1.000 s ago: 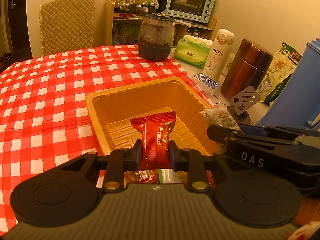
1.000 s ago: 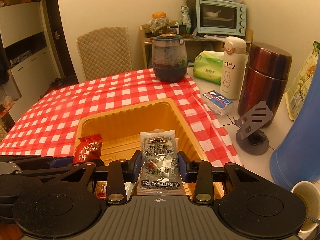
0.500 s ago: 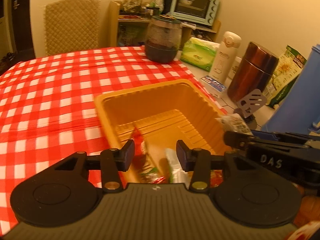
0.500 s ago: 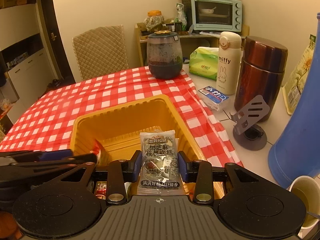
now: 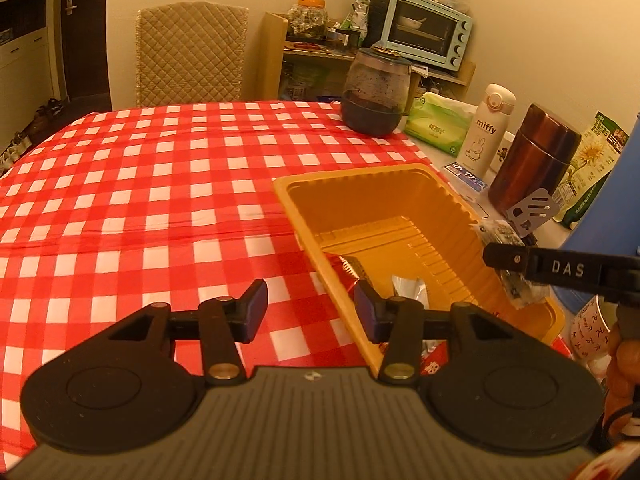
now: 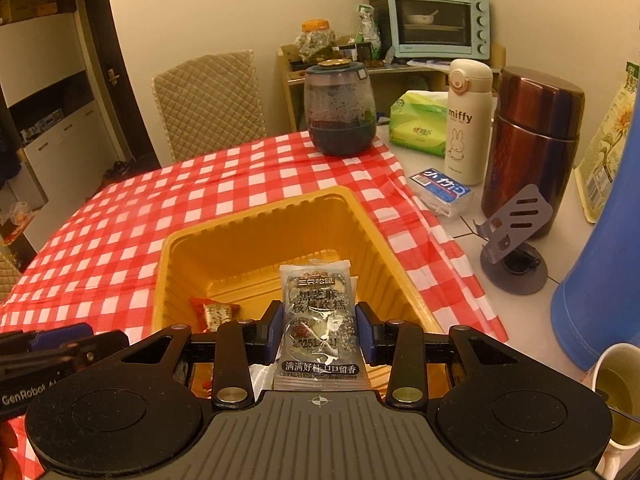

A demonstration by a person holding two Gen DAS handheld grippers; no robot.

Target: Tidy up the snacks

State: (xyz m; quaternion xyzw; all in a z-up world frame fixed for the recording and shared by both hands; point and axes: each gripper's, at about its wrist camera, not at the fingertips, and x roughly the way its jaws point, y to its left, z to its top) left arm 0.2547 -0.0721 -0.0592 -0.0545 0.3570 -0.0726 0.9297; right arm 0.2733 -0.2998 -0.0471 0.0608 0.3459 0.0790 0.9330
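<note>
Gripping a grey snack packet (image 6: 318,312), right tongs (image 6: 319,330); left tongs (image 5: 311,310) just opened, empty.

Tablecloth (image 5: 160,184): red-and-white check.
Snack tray (image 6: 256,236): orange-yellow, ribbed walls.
Sesame-walnut cake packet (image 6: 318,320): clear-grey wrapper, black label band, white characters.
Small snack packet (image 6: 214,312) in tray: red with pale patch.
Toaster oven (image 6: 438,22): pale blue, dark glass door.
Flask (image 6: 468,120): cream, rabbit drawing, "miffy" lettering.
Food jar (image 6: 534,144): glossy copper-brown.
Tissue pack (image 6: 418,124): green.
Thermos jug (image 6: 600,292): blue.
Chair cover (image 5: 192,56): beige, diamond-quilted.
Phone stand (image 6: 514,248): grey, slotted.
Gripper pads (image 5: 256,308): dark blue; bodies black.
</note>
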